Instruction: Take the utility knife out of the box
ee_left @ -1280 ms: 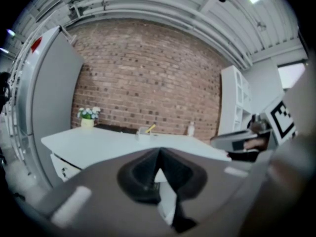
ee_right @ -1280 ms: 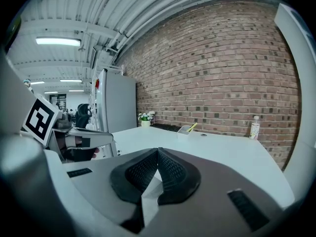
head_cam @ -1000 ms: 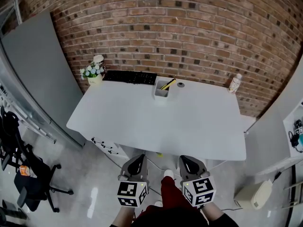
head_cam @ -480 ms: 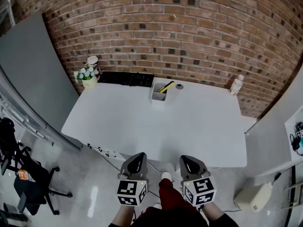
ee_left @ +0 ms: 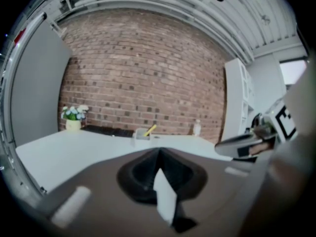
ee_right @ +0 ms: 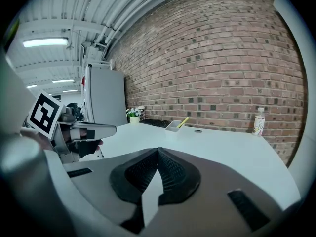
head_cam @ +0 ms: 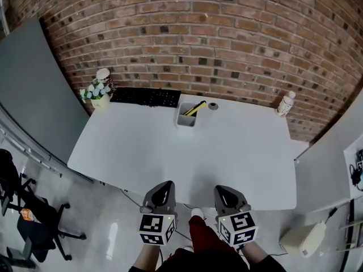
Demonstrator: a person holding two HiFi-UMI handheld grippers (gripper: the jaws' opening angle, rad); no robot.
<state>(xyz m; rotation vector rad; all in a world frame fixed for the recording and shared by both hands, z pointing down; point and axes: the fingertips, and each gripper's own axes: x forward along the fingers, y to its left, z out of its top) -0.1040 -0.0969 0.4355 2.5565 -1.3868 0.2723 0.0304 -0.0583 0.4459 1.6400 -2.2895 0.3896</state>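
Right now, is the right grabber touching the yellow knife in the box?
Apart. In the head view the right gripper is at the near edge of the table; the utility knife stands in the box by the far edge.

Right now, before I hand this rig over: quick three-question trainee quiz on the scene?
1. True or false: the left tool is shut on the utility knife.
2. In the head view, what stands at the far right corner of the table? A. keyboard B. bottle C. flower pot
3. Fill in: the yellow utility knife sticks up out of the white ___.

Key
1. False. Its jaws are together with nothing between them, and the knife is across the table.
2. B, the bottle.
3. box.
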